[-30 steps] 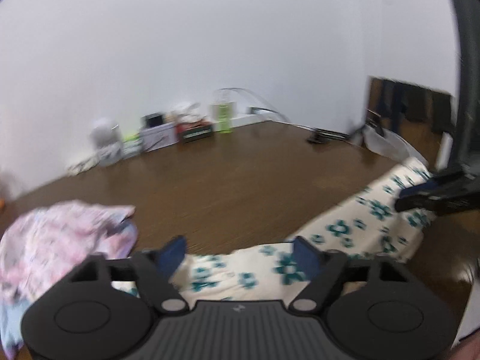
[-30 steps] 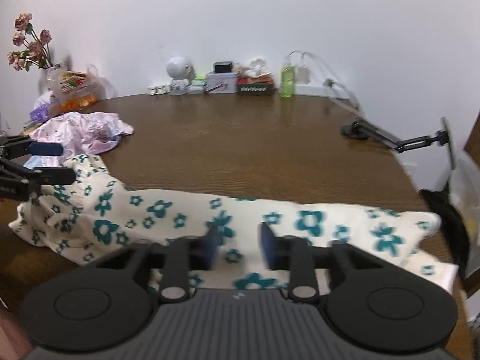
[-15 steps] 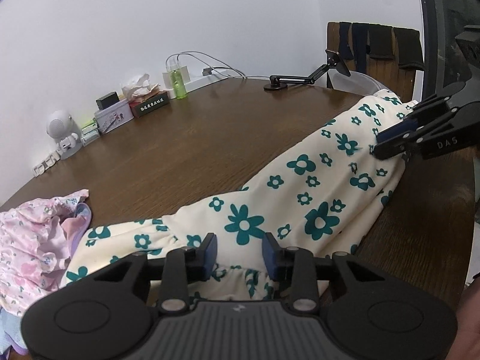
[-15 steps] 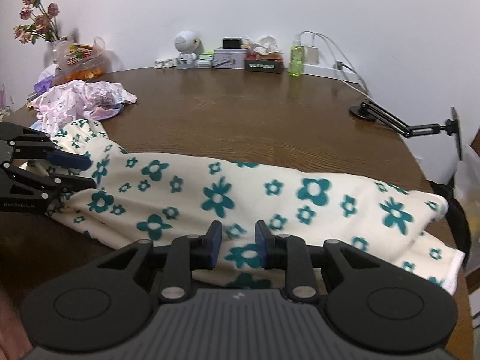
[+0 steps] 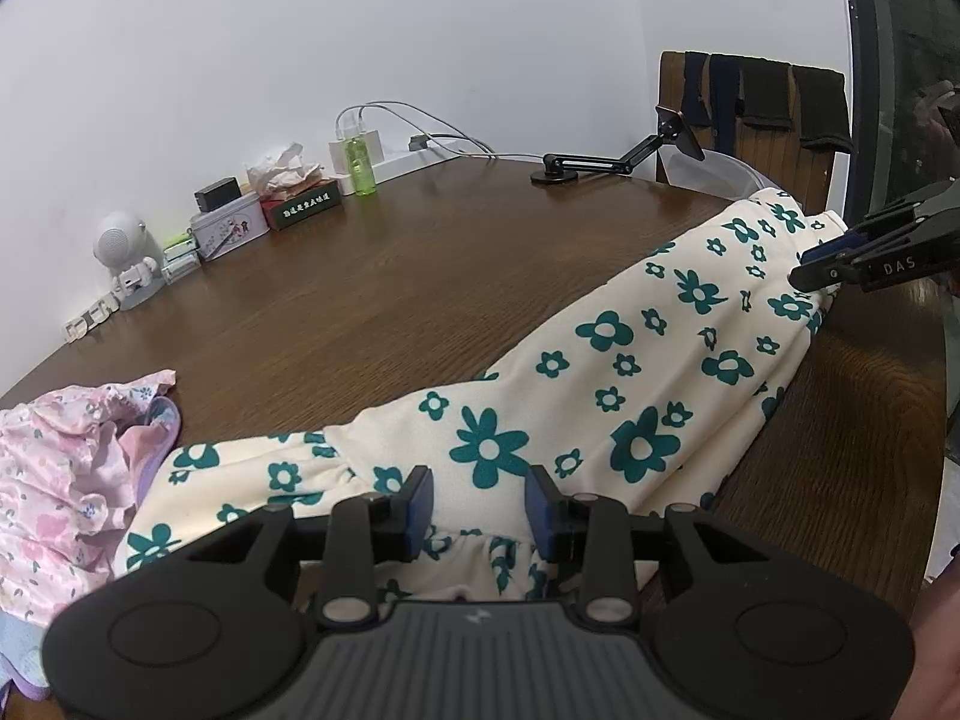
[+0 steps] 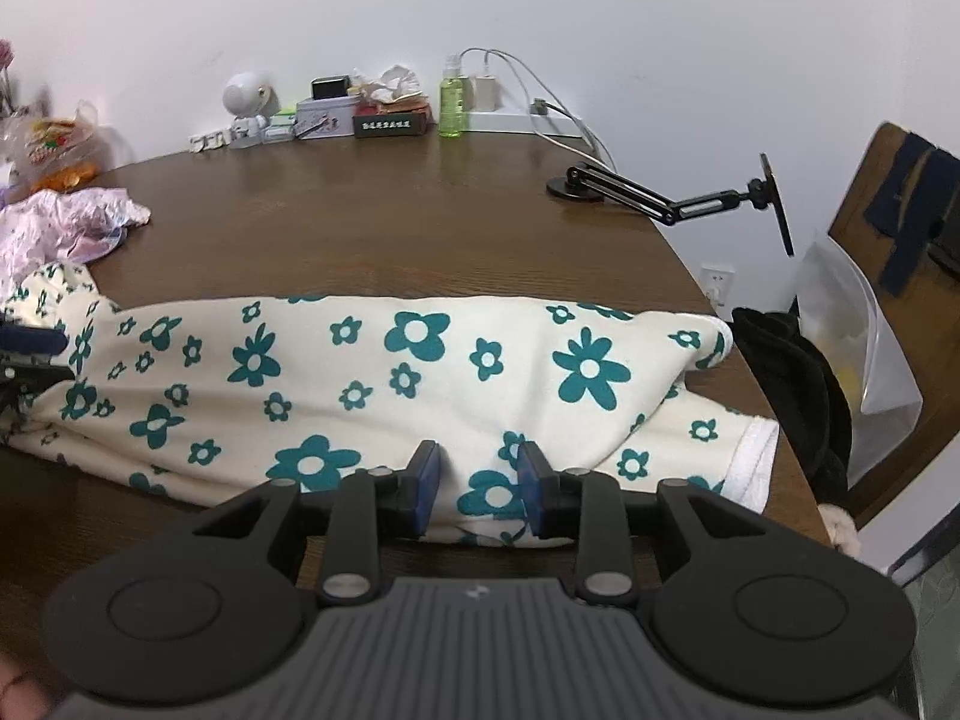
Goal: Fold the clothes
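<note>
The floral garment (image 6: 420, 372) lies as one long strip on the table (image 6: 372, 228), long axis running side to side across both grippers. The right gripper (image 6: 477, 483) sits at the near hem toward the strip's right end; jaws are opening w/ cloth between them, pads not clearly pressing. The left gripper (image 5: 477, 507) is at the near edge by the ruffled left end, jaws partly apart around bunched fabric; prob. pinching it, but the view is too cramped to be sure. Each hand is nearest its own end, so the fold prob. goes lengthwise.
</note>
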`<state>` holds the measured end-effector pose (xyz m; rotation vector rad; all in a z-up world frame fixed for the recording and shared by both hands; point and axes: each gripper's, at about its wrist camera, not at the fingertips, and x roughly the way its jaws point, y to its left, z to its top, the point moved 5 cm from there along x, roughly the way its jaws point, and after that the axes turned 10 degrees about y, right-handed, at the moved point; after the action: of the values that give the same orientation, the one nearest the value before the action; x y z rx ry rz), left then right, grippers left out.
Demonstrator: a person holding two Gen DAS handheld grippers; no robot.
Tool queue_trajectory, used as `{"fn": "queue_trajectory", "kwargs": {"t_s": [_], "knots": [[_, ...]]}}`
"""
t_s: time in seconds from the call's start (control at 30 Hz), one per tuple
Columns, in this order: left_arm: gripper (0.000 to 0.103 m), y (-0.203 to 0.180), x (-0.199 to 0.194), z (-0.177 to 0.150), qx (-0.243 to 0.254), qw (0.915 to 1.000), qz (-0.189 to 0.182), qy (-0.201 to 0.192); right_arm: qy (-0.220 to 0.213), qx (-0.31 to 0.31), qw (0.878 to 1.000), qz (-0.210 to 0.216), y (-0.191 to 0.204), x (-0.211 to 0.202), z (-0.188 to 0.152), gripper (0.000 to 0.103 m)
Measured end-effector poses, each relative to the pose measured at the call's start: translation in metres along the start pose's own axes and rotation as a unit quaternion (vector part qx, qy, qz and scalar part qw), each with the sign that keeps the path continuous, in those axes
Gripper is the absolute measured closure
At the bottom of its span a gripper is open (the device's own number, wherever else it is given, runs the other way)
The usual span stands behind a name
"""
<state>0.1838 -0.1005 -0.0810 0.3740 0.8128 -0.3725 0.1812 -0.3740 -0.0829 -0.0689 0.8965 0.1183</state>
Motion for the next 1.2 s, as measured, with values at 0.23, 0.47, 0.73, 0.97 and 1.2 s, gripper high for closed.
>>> {"fn": "queue_trajectory", "kwargs": {"t_s": [0.23, 0.47, 0.73, 0.97, 1.2], "knots": [[0.057, 0.004, -0.011, 0.003, -0.024, 0.9996, -0.003, -0.015, -0.035, 0.067, 0.996, 0.049, -0.012, -0.016, 0.015, 0.062], [0.060, 0.022, -0.025, 0.002, -0.047, 0.9983, 0.016, -0.030, -0.043, 0.053, 0.998, -0.007, -0.005, -0.003, 0.032, 0.061], [0.059, 0.037, -0.008, -0.016, -0.083, 0.9965, 0.012, 0.006, -0.007, 0.033, 0.999, -0.031, 0.000, 0.021, 0.024, 0.054], [0.048, 0.037, -0.008, -0.017, -0.084, 0.9961, 0.025, 0.007, -0.014, 0.048, 0.998, -0.040, 0.001, 0.015, 0.025, 0.050], [0.017, 0.050, -0.030, -0.010, -0.144, 0.9887, 0.011, -0.042, -0.066, 0.046, 0.996, -0.030, 0.016, -0.021, 0.035, 0.017]]}}
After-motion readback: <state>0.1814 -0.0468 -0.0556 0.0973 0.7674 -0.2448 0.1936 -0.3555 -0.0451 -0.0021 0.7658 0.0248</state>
